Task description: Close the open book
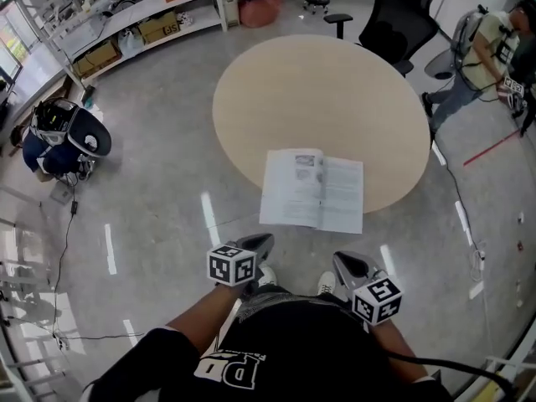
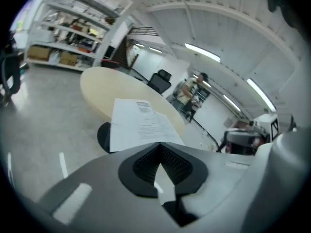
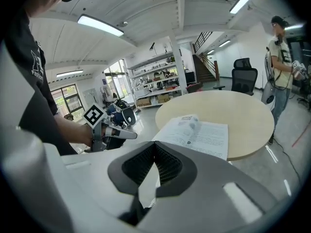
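Observation:
An open book (image 1: pixel 311 189) lies face up on the round beige table (image 1: pixel 318 99), at its near edge, with its lower part hanging past the rim. Both grippers hang short of the table, over the floor in front of the person's body. My left gripper (image 1: pixel 261 243) is shut and empty, pointing at the book's left page (image 2: pixel 138 125). My right gripper (image 1: pixel 343 262) is also shut with nothing in it, below the book's right page. The right gripper view shows the book (image 3: pixel 197 135) ahead and the left gripper (image 3: pixel 124 134) off to its left.
A black office chair (image 1: pixel 402 15) stands behind the table. A person (image 1: pixel 486 48) with grippers stands at the far right. Shelves (image 1: pixel 126 15) line the back left, with a red bin (image 1: pixel 260 2) beside them. A backpack-like pile (image 1: pixel 63 136) and a cable lie on the floor at left.

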{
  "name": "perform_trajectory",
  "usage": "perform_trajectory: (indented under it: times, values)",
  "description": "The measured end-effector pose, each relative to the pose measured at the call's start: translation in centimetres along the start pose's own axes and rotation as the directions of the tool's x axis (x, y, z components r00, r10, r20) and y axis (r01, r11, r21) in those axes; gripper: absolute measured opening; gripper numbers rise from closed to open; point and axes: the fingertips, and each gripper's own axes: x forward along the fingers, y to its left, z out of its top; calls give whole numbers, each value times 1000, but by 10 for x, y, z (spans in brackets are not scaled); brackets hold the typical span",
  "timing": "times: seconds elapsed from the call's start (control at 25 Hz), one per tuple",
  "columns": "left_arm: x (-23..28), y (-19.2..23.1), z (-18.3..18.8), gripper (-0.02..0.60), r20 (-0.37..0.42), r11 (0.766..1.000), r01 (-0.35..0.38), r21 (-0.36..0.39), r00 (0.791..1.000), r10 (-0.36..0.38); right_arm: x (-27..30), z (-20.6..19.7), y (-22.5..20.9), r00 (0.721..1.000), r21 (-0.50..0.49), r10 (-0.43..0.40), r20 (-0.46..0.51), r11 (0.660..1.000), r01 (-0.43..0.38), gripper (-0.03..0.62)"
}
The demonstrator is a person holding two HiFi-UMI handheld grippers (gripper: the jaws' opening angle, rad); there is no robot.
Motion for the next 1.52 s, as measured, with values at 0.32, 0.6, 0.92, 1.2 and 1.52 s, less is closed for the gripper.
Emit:
perform_trajectory:
  times: [0.32, 0.6, 0.92, 1.2, 1.52]
  values:
    - [6, 126, -18, 87, 165, 859, -17, -512, 979, 117, 4, 2, -7, 999, -29, 2, -47, 1000, -3, 8]
    - [48, 155, -23, 163, 273, 737, 143, -661, 960, 58, -7, -13, -27, 997, -9, -29, -75, 1000, 28, 9]
    - [55, 137, -12, 36, 372, 685, 275, -675, 928, -6, -19, -21, -44, 995, 25, -71, -71, 997, 73, 9]
    - [17, 76, 41, 10, 450, 763, 394, -513, 880, -152, -17, -16, -42, 998, 16, -52, -44, 998, 53, 9]
    - [38, -27, 65, 9, 311, 903, 341, -262, 915, -256, -22, -4, -44, 1000, 0, -23, 6, 1000, 23, 9]
